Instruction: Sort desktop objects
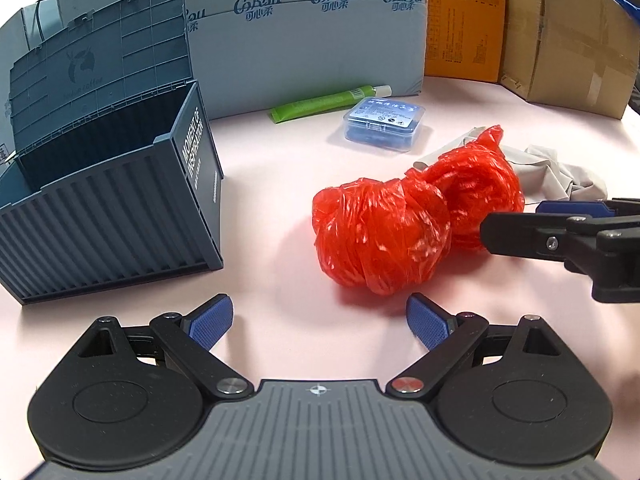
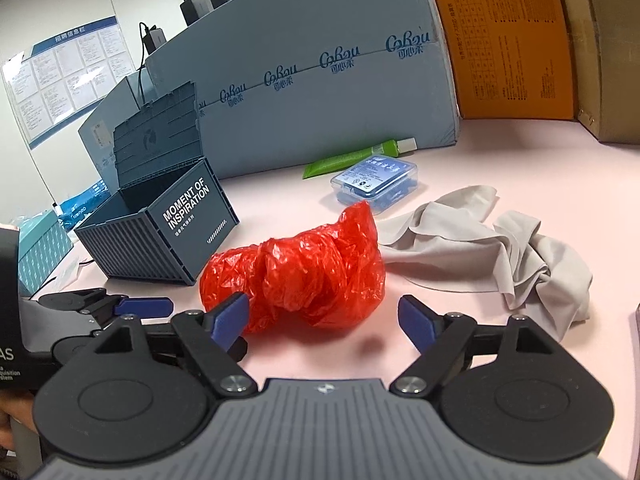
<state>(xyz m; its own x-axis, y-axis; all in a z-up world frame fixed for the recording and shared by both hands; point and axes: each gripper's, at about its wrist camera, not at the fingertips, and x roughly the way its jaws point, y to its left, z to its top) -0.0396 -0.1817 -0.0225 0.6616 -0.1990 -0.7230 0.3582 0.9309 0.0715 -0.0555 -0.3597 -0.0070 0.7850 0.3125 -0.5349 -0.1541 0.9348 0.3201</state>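
Your bin [image 2: 160, 236] looks empty — red bag [image 2: 296, 276], cloth [image 2: 500, 248], tube [image 2: 352, 160] and case [image 2: 376, 180] all remain out. Both claws gape wide — left gripper [image 1: 320, 320], right gripper [image 2: 320, 320] — holding nothing.

The dark blue storage box [image 2: 160, 236] reads "MOMENT OF INSPIRATION" in white on its end wall, w/ small Chinese characters under it, too small to read. Big grey-blue carton [image 2: 320, 80] behind repeats the "Cobau"-like logo plus Chinese characters. Orange box [image 2: 508, 36] print unreadable.
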